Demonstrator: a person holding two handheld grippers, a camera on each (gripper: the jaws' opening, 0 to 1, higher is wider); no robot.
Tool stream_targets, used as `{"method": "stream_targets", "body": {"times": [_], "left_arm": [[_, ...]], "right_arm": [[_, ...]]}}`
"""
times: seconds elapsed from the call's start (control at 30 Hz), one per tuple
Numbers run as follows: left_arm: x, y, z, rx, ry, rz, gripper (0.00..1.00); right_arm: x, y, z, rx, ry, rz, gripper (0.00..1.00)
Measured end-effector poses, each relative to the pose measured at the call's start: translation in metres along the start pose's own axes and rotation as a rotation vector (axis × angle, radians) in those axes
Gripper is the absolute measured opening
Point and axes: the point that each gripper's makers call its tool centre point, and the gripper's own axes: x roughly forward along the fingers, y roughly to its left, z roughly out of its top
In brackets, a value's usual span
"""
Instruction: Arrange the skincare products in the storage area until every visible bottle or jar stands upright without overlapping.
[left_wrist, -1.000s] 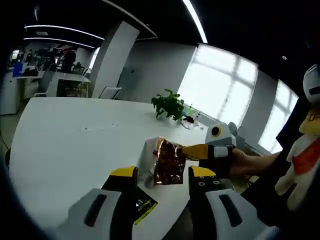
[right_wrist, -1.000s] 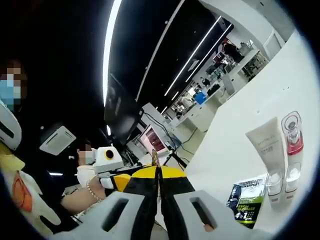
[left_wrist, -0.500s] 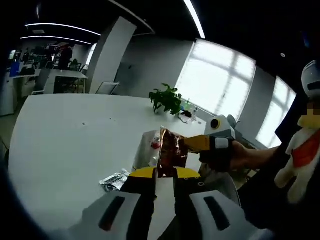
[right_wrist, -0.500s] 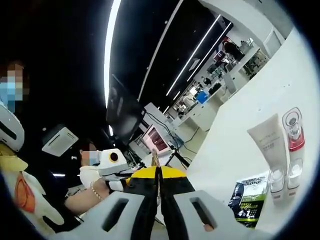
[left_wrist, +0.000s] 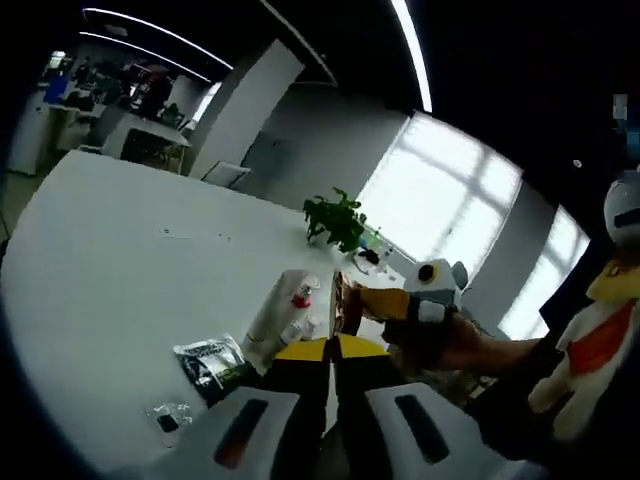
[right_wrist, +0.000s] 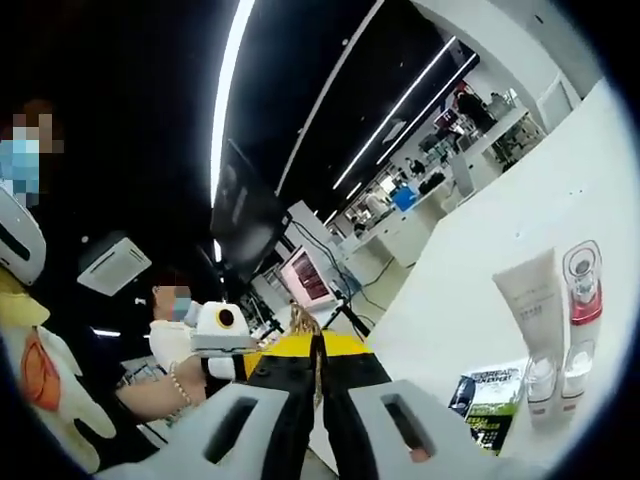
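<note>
A gold foil sachet (left_wrist: 344, 300) hangs edge-on above the table's near edge. My left gripper (left_wrist: 331, 349) is shut on its lower end. My right gripper (left_wrist: 388, 301), held by a hand, pinches its side in the left gripper view. In the right gripper view my right gripper (right_wrist: 317, 352) is shut on the sachet (right_wrist: 300, 320), which shows as a thin edge. A white tube (left_wrist: 272, 318) and a red-capped clear bottle (left_wrist: 300, 296) stand together on the white table (left_wrist: 120, 250). The tube (right_wrist: 530, 310) and bottle (right_wrist: 582, 290) appear again at the right of the right gripper view.
A green and black sachet (left_wrist: 205, 360) lies flat by the tube, seen also as the sachet (right_wrist: 490, 395). A small clear wrapper (left_wrist: 165, 415) lies near the table edge. A potted plant (left_wrist: 335, 215) stands at the far side. A plush toy (left_wrist: 590, 340) sits to the right.
My left gripper's jaws have gone from wide open to shut on the gold sachet's lower end. The sachet has turned edge-on. The right gripper has kept its hold.
</note>
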Motion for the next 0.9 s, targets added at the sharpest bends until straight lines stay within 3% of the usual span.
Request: {"method": "stream_targets", "body": {"times": [0.23,0.4,0.9], "left_arm": [[0.000,-0.005,-0.003,-0.101,-0.059,-0.035,0.00],[0.000,-0.011,0.003,-0.171,-0.130,-0.064,0.00],[-0.002,-0.012,0.003,-0.260,-0.205,-0.075,0.00]], "right_arm": [[0.000,0.004,0.006,-0.018,-0.017,0.015,0.04],[-0.001,0.004,0.006,-0.017,-0.018,0.017,0.04],[0.007,0.011,0.003,0.011,-0.015,0.058,0.01]]}}
